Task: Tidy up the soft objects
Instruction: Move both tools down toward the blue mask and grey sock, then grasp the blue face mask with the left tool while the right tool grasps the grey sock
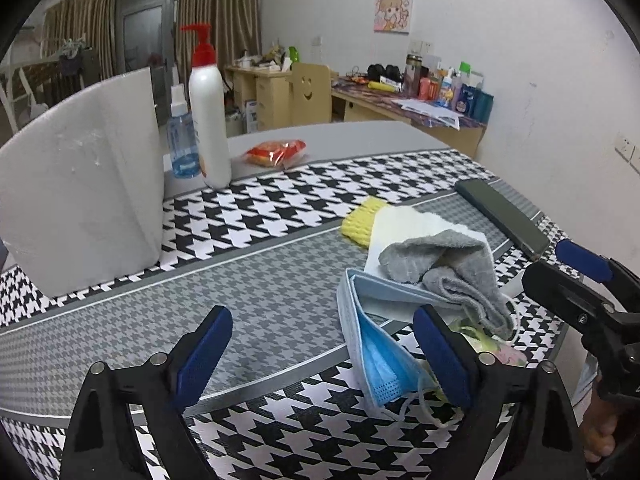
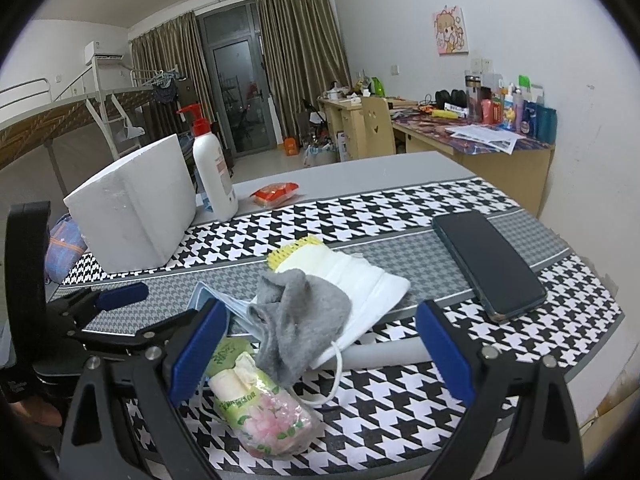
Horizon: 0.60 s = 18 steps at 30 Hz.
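Observation:
A pile of soft things lies on the houndstooth table. A grey sock [image 1: 448, 268] [image 2: 300, 312] lies on a white mask [image 1: 408, 224] [image 2: 360, 276], with a yellow knitted piece [image 1: 362, 220] [image 2: 292, 254] behind. A blue face mask [image 1: 376, 360] [image 2: 218, 296] lies at the left of the pile. A tissue pack [image 2: 260, 408] with pink flowers lies in front. My left gripper [image 1: 320, 344] is open and empty, its right finger by the blue mask. My right gripper [image 2: 320, 340] is open and empty, straddling the sock and tissue pack.
A white foam box [image 1: 80, 192] [image 2: 132, 216] stands at the left. A white pump bottle [image 1: 208, 116] [image 2: 212, 176], a blue spray bottle [image 1: 182, 144] and a red snack pack [image 1: 276, 152] [image 2: 276, 192] stand behind. A dark phone [image 1: 504, 216] [image 2: 488, 264] lies at the right.

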Tool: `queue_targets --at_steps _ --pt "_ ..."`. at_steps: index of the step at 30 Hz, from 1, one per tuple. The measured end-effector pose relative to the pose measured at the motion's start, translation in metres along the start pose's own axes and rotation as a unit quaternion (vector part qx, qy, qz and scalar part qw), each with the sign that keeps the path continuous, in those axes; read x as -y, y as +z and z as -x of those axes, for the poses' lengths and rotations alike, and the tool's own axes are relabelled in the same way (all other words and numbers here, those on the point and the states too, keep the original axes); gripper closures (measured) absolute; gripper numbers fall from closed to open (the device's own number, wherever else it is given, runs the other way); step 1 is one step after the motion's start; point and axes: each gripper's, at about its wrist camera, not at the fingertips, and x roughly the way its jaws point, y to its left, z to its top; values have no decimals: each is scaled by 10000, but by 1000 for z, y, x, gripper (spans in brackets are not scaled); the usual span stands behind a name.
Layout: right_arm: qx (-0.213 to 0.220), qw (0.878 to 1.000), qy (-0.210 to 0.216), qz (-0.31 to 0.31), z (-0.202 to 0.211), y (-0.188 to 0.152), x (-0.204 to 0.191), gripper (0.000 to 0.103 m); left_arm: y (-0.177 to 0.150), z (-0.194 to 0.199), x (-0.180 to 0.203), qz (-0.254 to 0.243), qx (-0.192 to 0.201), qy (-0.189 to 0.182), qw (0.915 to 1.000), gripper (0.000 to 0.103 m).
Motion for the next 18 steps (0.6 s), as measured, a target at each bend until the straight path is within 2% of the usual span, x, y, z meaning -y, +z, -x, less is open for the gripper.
queue_targets --at_steps 9,11,15,18 --pt "-106 9999 -5 106 -8 3 -1 6 -2 -11 2 11 -234 -189 9995 30" --pt "-137 9998 4 127 -10 2 -2 6 -2 -14 3 8 -299 -213 9993 39" --pt "-155 9997 23 177 -12 4 -5 6 -3 -17 3 27 -353 -269 9990 43" --pt "-188 9996 20 193 -15 5 -6 6 -3 -17 4 27 -335 -364 9988 53"
